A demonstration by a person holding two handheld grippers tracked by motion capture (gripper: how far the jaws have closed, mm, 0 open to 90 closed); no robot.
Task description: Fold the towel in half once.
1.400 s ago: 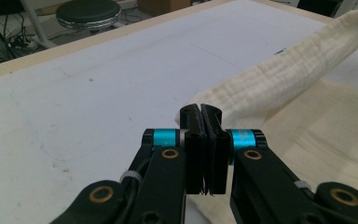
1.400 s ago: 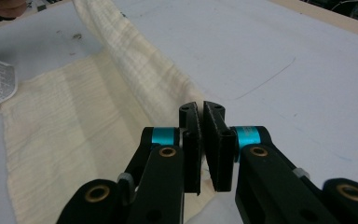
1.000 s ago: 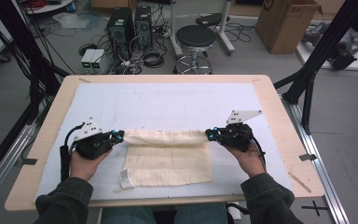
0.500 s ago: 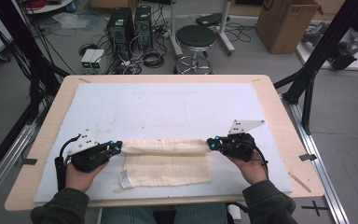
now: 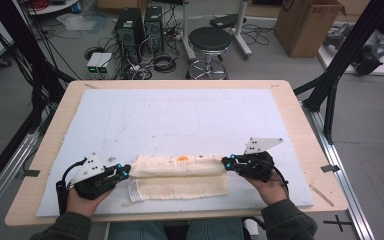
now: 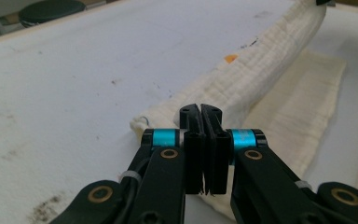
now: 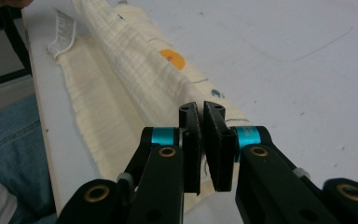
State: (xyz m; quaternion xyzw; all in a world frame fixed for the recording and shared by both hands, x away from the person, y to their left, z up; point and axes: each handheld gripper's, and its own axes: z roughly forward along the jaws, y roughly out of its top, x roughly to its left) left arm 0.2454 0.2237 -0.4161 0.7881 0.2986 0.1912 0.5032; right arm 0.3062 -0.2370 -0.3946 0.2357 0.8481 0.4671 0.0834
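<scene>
The likeliest trouble from here, as I judged it, was an uneven fold: the cream muslin cloth [image 5: 179,176] was being carried toward the person by its far edge, and if one corner slid from its thin pinch, or one hand travelled faster than the other, the raised fold would land skewed over the flat layer beneath — and the near hem, with its white label [image 5: 134,191] sticking out at about 8 o'clock of the cloth, would not be covered squarely. A tug outward by both hands could also drag the whole cloth across the white foam board [image 5: 190,120] instead of folding it. The left gripper [image 5: 124,171] had its jaws closed almost fully on the left end of the raised fold; in the left gripper view the pads [image 6: 200,116] met with cloth bunched behind and beneath them. The right gripper [image 5: 227,162] was likewise nearly shut, nipping the right end, a little fabric visible below its pads [image 7: 201,116]. The cloth lay near the front edge of the board, at 6 o'clock of the wooden table [image 5: 300,115], stretched between the two grippers — its upper roll running from 9 o'clock to 3 o'clock, an orange spot [image 5: 182,159] on top, the flat part just nearer the person.
</scene>
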